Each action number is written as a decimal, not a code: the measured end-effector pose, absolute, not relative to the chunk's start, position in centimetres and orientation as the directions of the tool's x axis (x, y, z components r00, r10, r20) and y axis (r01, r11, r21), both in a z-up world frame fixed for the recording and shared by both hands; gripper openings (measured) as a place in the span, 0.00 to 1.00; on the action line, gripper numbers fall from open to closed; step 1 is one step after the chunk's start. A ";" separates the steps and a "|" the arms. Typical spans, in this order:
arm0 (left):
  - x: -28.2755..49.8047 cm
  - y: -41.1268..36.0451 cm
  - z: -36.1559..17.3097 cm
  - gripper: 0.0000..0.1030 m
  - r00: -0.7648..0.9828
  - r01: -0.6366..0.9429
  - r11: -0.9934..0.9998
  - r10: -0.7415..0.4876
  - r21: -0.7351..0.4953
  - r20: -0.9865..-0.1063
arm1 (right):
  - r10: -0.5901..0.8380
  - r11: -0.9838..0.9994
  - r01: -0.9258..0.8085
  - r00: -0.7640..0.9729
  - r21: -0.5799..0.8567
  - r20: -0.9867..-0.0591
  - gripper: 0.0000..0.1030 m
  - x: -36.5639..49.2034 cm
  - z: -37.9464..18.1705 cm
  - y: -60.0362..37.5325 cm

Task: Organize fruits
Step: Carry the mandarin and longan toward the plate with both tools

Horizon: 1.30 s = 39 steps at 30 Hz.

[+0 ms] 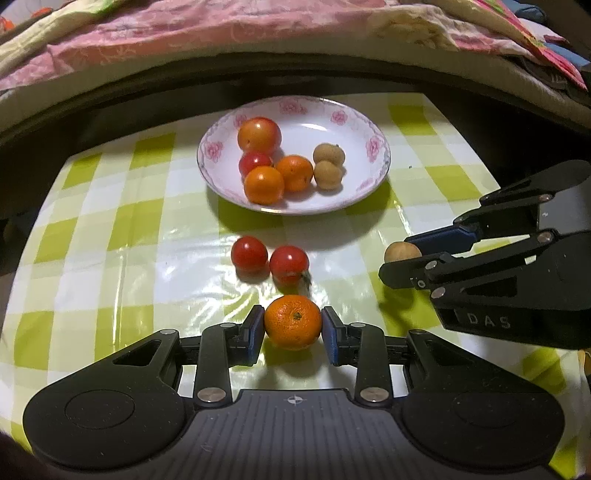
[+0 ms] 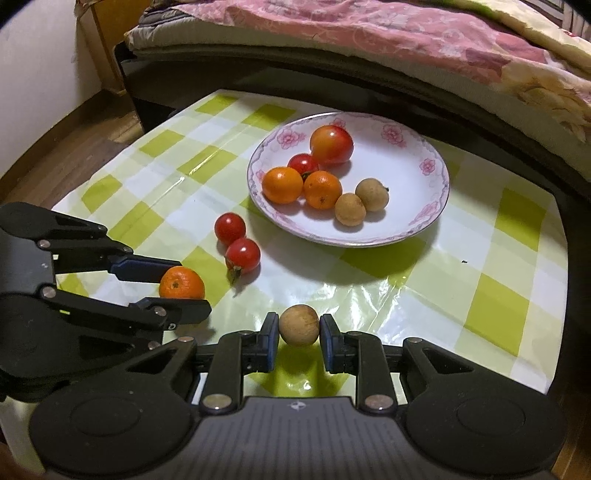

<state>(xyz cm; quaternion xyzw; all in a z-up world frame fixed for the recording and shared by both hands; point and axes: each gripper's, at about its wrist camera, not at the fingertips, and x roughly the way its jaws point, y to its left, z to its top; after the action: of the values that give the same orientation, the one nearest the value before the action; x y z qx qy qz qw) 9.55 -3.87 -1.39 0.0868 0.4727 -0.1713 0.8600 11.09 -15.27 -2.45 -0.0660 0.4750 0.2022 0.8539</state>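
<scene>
Right gripper: pads closed on a brown longan, one pad at each side.
Left gripper: enters from the left edge; fingers clamp a mandarin.
Loose fruit: two cherry tomatoes lie touching on the checked tablecloth, between the mandarin and the plate.
Plate: floral rim; holds one large tomato, one cherry tomato, two mandarins, two longans.
Background: bed with pink quilt.
</scene>
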 end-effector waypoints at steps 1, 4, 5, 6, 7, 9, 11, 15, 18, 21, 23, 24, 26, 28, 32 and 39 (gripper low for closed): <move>9.7 -3.9 -1.3 0.39 0.498 0.376 0.927 -0.213 -0.012 -0.841 | 0.283 0.911 -0.406 0.471 0.079 -0.836 0.26 11.1 -2.3 -15.3; 9.9 -4.1 -1.1 0.39 0.503 0.375 0.927 -0.216 -0.014 -0.837 | 0.286 0.912 -0.401 0.479 0.083 -0.830 0.26 11.2 -2.0 -15.4; 10.0 -4.2 -1.0 0.39 0.505 0.375 0.927 -0.217 -0.014 -0.835 | 0.288 0.913 -0.399 0.481 0.085 -0.828 0.26 11.2 -1.9 -15.4; 10.0 -4.3 -1.0 0.40 0.506 0.375 0.927 -0.218 -0.015 -0.834 | 0.289 0.913 -0.398 0.483 0.087 -0.827 0.26 11.2 -1.8 -15.4; 10.1 -4.3 -1.0 0.39 0.508 0.375 0.927 -0.220 -0.016 -0.833 | 0.290 0.913 -0.398 0.484 0.087 -0.826 0.26 11.2 -1.8 -15.3; 10.2 -4.4 -0.9 0.39 0.514 0.373 0.928 -0.215 -0.009 -0.831 | 0.289 0.914 -0.397 0.488 0.086 -0.824 0.26 11.3 -1.7 -15.3; 10.4 -4.5 -0.9 0.39 0.515 0.369 0.929 -0.218 -0.015 -0.829 | 0.288 0.916 -0.392 0.493 0.086 -0.821 0.26 11.4 -1.5 -15.3; 10.7 -4.7 -0.7 0.39 0.522 0.366 0.931 -0.216 -0.012 -0.825 | 0.286 0.920 -0.383 0.504 0.087 -0.815 0.26 11.6 -1.2 -15.5; 10.9 -4.9 -0.5 0.39 0.527 0.366 0.930 -0.217 -0.011 -0.822 | 0.284 0.924 -0.373 0.512 0.088 -0.811 0.26 11.8 -1.0 -15.7; 11.0 -5.2 -0.5 0.39 0.529 0.369 0.930 -0.218 -0.009 -0.820 | 0.283 0.926 -0.366 0.516 0.091 -0.808 0.26 11.9 -0.8 -15.9; 11.1 -5.3 -0.4 0.38 0.532 0.371 0.929 -0.217 -0.006 -0.818 | 0.281 0.928 -0.362 0.520 0.090 -0.807 0.26 12.0 -0.8 -16.0; 11.1 -5.3 -0.4 0.38 0.533 0.371 0.929 -0.218 -0.005 -0.817 | 0.280 0.929 -0.359 0.522 0.090 -0.806 0.26 12.0 -0.7 -16.1; 11.2 -5.4 -0.3 0.38 0.535 0.373 0.928 -0.219 -0.005 -0.816 | 0.279 0.931 -0.353 0.525 0.093 -0.804 0.26 12.1 -0.6 -16.2; 11.3 -5.5 -0.2 0.38 0.539 0.373 0.928 -0.218 -0.002 -0.813 | 0.279 0.932 -0.349 0.527 0.095 -0.802 0.26 12.2 -0.6 -16.3; 11.5 -5.5 -0.1 0.38 0.544 0.374 0.927 -0.215 0.005 -0.811 | 0.278 0.935 -0.342 0.532 0.097 -0.800 0.26 12.4 -0.4 -16.4; 11.7 -5.6 0.1 0.38 0.549 0.372 0.928 -0.213 0.007 -0.808 | 0.274 0.937 -0.335 0.538 0.096 -0.797 0.26 12.7 -0.3 -16.4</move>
<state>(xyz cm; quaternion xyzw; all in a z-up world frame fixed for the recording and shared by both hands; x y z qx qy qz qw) 11.75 -5.65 0.06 0.0889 0.4446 -0.1670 0.8755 12.70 -16.43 -0.30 -0.0341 0.4482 0.1736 0.8763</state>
